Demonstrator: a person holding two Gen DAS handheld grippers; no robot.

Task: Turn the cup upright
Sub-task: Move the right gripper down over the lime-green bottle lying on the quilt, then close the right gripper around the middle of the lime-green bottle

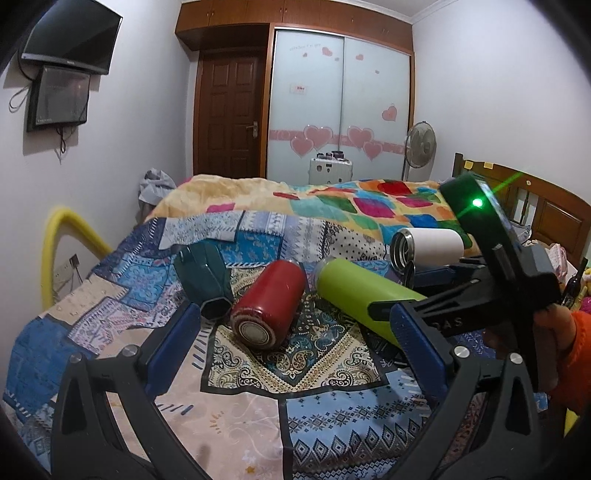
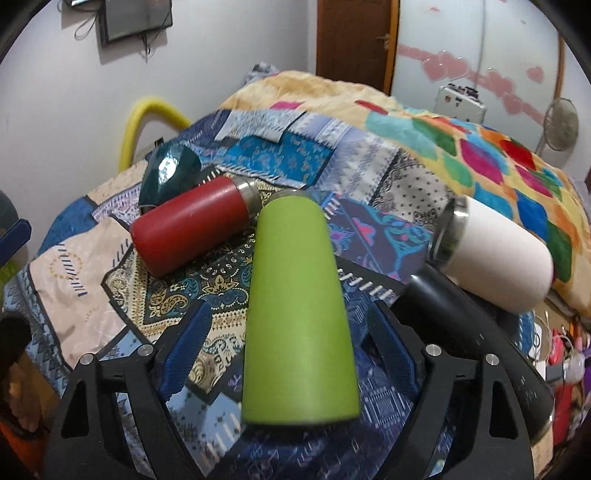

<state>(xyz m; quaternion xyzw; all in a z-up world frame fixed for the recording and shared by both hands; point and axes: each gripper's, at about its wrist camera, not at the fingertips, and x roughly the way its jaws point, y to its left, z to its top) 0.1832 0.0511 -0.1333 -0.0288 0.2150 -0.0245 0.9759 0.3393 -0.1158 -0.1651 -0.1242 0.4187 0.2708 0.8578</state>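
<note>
Apparently approach step: right hand-held gripper (image 2: 284,347) spread w/ pads either side of lying green cup (image 2: 295,306), not touching; next needs closing, then tipping upright.

Bedroom: patchwork bedspread (image 1: 258,369), wood door (image 1: 231,114), heart-sticker wardrobe (image 1: 340,103), wall TV (image 1: 72,35), fan (image 1: 421,146).

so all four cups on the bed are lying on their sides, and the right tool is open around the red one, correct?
Not quite. The right tool is open around the green cup, not the red cup, which lies further left; the right wrist view shows it. The dark teal cup and white cup are on their sides too.
</note>
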